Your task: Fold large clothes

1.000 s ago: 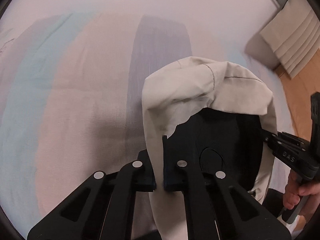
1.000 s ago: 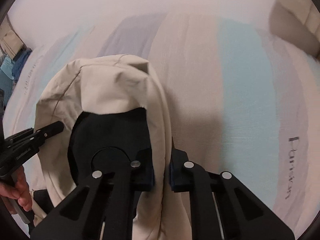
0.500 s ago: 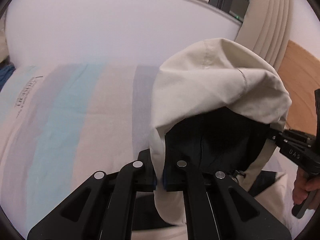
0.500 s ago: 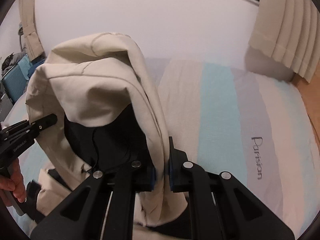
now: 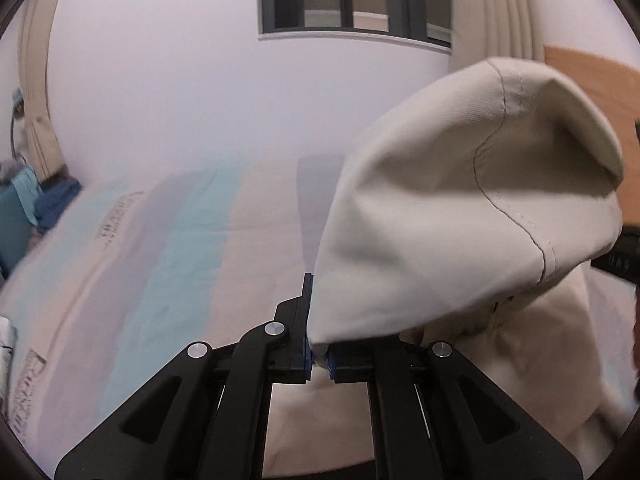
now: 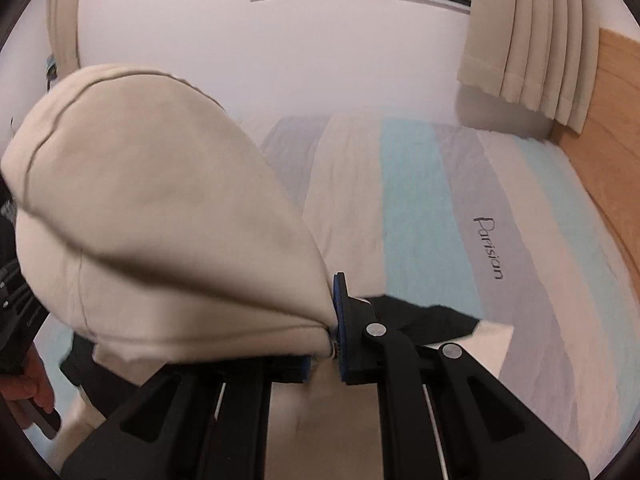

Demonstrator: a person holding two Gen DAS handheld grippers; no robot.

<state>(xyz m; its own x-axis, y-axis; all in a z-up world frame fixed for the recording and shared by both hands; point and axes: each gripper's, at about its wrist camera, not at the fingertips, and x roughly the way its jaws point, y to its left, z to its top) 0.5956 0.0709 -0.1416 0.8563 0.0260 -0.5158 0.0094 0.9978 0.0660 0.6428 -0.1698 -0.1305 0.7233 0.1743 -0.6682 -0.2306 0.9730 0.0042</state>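
Cream cotton fills the near field of both views: a hooded jacket [image 5: 460,216] is held up over a striped bedsheet [image 5: 168,248], its hood ballooning between the two tools. The left gripper [image 5: 319,354] is clamped on the hood's lower edge, fabric pinched between its blue pads. The right gripper [image 6: 335,350] is likewise closed on the hem at the hood's opposite corner, with a strip of the black lining [image 6: 424,320] trailing past its outer finger. A hand [image 6: 28,380] shows at the lower left of the right view. Ahead, the bed lies flat and open up to the white wall [image 6: 320,52]; a wooden headboard [image 6: 612,152] bounds it on the right, with curtains [image 6: 520,32] hanging over that corner.
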